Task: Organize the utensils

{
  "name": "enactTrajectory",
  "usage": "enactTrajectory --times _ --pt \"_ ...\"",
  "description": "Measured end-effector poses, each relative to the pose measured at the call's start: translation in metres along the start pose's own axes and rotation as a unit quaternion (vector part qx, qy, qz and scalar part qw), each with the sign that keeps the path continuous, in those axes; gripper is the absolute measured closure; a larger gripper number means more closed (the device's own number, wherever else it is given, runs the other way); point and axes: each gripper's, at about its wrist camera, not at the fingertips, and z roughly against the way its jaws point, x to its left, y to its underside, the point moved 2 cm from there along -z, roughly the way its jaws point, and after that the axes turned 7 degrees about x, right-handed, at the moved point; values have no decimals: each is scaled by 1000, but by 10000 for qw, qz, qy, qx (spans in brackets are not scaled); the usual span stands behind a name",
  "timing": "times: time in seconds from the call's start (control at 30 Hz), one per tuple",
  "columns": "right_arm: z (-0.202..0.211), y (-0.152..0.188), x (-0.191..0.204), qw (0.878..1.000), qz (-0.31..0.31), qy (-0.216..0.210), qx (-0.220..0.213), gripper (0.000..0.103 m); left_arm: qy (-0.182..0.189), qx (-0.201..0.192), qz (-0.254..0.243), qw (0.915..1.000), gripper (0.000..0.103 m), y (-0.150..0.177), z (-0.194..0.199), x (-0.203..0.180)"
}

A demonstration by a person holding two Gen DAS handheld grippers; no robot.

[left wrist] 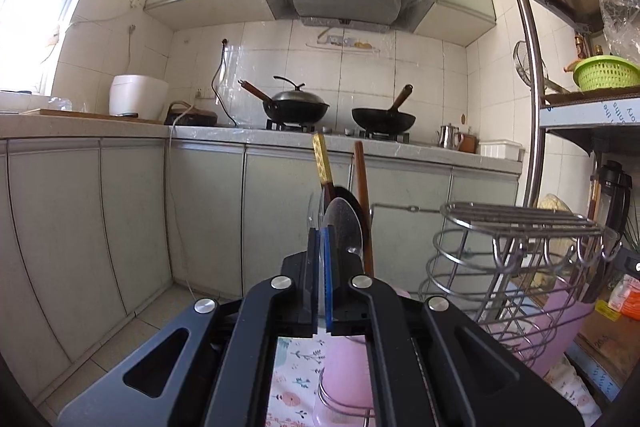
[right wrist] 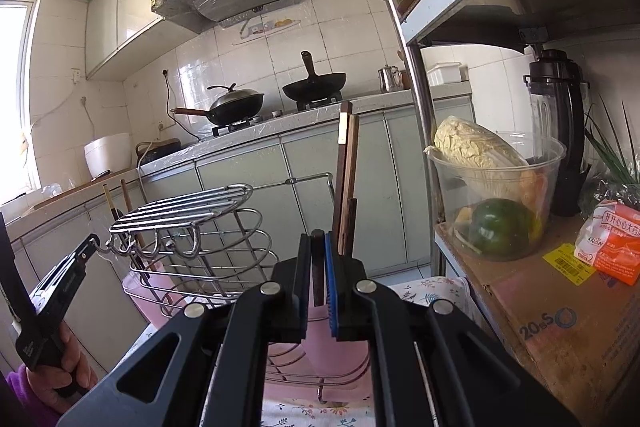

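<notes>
- Left gripper [left wrist: 323, 239] has jaws nearly together, clamped on a metal spoon [left wrist: 344, 227]; bowl of spoon stands up above the fingertips, tilted a bit right.
- Behind the spoon, a gold-patterned chopstick [left wrist: 322, 159] and a brown wooden chopstick [left wrist: 363, 195] stick up past it; can't tell whether they're gripped too or just behind.
- Right gripper [right wrist: 318, 251] jaws narrow, pinching a dark wooden stick-like handle [right wrist: 318, 275] between the pads.
- Dark chopsticks [right wrist: 347, 179] rise upright just right of the right gripper's blue pad [right wrist: 330, 279]; touching the pad or just beside it, can't tell.
- Wire rack [right wrist: 192, 227] sits left of the right gripper, w/ flat slatted top, hooks along its front edge, and looped wire sides; open gap between rack and the gripper's tips.
- In the left view the same wire rack [left wrist: 516, 247] is to the right of the left gripper, well apart from the spoon.
- Pink basin [right wrist: 148, 291] sits inside/under the rack wires; pink cup-like piece [left wrist: 344, 367] shows below the left jaws.
- Floral cloth [left wrist: 298, 359] underneath.
- Right edge of the right view: cardboard box [right wrist: 560, 307] on the shelf w/ clear tub [right wrist: 500, 195] of cabbage and green pepper; metal shelf post [right wrist: 420, 107] stands between tub and chopsticks.
- Left gripper seen from the right view at far left [right wrist: 93, 239], held in a hand [right wrist: 68, 367], close to the rack's hook edge.
</notes>
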Motion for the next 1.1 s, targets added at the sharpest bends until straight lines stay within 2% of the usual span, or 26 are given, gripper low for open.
enactTrajectory --times 0.4,0.5,0.57,0.63,0.73,0.8,0.83,0.97,1.1 --pt "-4 7 6 9996 69 -65 248 96 295 668 216 9971 102 10 -13 12" --pt "-6 8 8 9993 73 -69 348 94 355 764 236 9962 102 8 -13 14" --pt "-7 9 9 9989 54 -92 454 85 424 869 279 9949 101 8 -13 15" --pt "-6 9 9 9987 38 -116 495 84 490 992 336 9933 100 8 -14 17" --pt "-2 11 10 9986 57 -105 520 82 564 1130 410 9911 85 7 -11 18" --pt "2 11 10 9985 47 -121 531 73 626 1154 478 9902 73 5 -8 19" --pt "4 12 10 9986 27 -148 515 66 651 1167 503 9898 70 4 -6 19" --pt "12 15 11 9983 11 -175 549 66 775 1282 514 9874 60 1 1 17" --pt "19 18 14 9979 3 -191 615 66 907 1342 594 9850 58 1 13 15"
